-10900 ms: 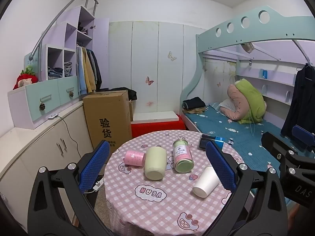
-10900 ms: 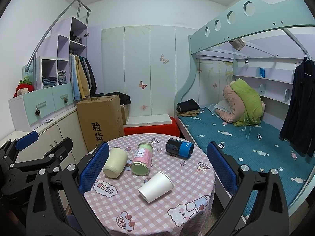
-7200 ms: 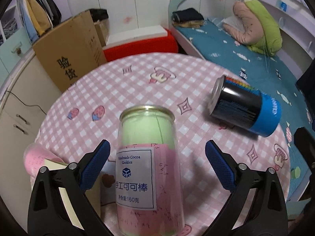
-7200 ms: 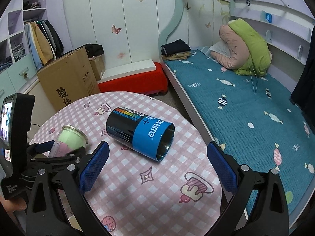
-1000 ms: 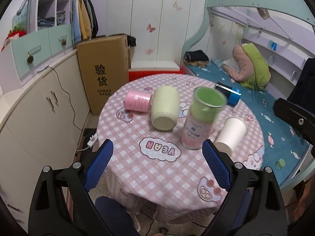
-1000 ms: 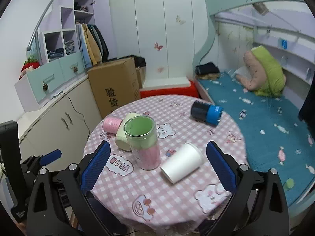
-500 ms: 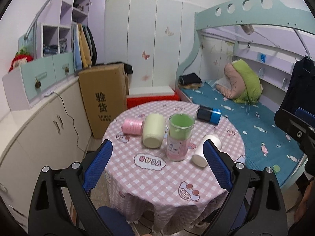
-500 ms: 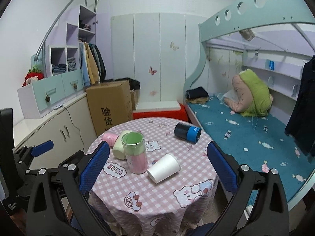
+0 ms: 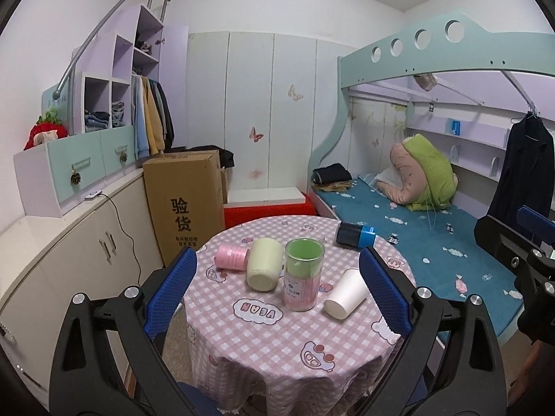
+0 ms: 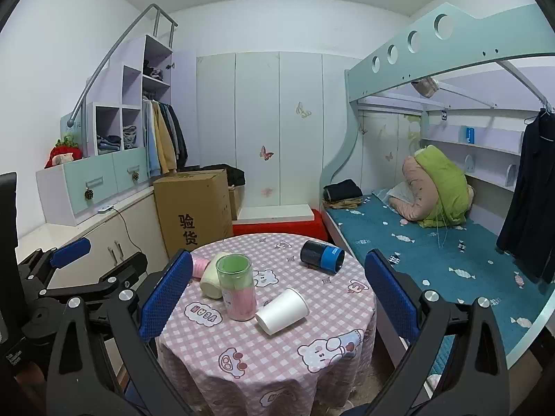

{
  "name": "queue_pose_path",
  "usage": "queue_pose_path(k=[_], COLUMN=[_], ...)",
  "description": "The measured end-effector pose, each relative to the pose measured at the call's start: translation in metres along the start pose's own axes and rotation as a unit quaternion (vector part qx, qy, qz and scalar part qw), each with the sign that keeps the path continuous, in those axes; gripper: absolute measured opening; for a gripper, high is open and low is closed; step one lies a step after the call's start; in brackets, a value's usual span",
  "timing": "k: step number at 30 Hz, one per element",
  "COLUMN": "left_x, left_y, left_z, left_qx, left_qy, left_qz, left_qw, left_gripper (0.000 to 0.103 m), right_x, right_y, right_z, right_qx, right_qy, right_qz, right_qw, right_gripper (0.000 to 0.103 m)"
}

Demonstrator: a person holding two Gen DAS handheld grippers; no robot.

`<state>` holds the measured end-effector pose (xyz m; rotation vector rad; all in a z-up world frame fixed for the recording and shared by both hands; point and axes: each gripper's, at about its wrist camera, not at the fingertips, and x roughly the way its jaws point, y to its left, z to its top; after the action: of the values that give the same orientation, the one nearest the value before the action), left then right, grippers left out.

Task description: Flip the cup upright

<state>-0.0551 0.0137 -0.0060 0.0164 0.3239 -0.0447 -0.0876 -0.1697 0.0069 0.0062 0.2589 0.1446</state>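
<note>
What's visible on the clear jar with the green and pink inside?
The clear jar stands upright near the middle of the round table, mouth up and open, no lid. Transparent wall; green inside the upper part, pink below, white printed label on the side. It stands between the cream cup and the white paper cup, both lying down. No gripper touches it.

a child's bedroom: bunk bed (image 9: 409,204), butterfly wardrobe (image 9: 270,118).

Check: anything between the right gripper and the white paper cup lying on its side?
Nothing visible. The right gripper is open and pulled back from the table; the white paper cup lies at the near side, with the upright clear jar beside it, not in front.
</note>
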Motion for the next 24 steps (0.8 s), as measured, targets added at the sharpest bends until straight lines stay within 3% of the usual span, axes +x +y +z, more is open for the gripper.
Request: queue_pose_path(k=[24], left_x=[-0.0099], left_y=[-0.0058], left_z=[0.0054], left_qx=[0.006], left_qy=[-0.015], left_qz=[0.005], left_qw=[0.9999], left_gripper=[0.096], right_x=[-0.0053], right_y=[-0.0012], right_z=[0.0018], right_qx=[0.004], right_qy=[-0.008], right_qz=[0.006], right_qw=[1.000], right_gripper=[0.096])
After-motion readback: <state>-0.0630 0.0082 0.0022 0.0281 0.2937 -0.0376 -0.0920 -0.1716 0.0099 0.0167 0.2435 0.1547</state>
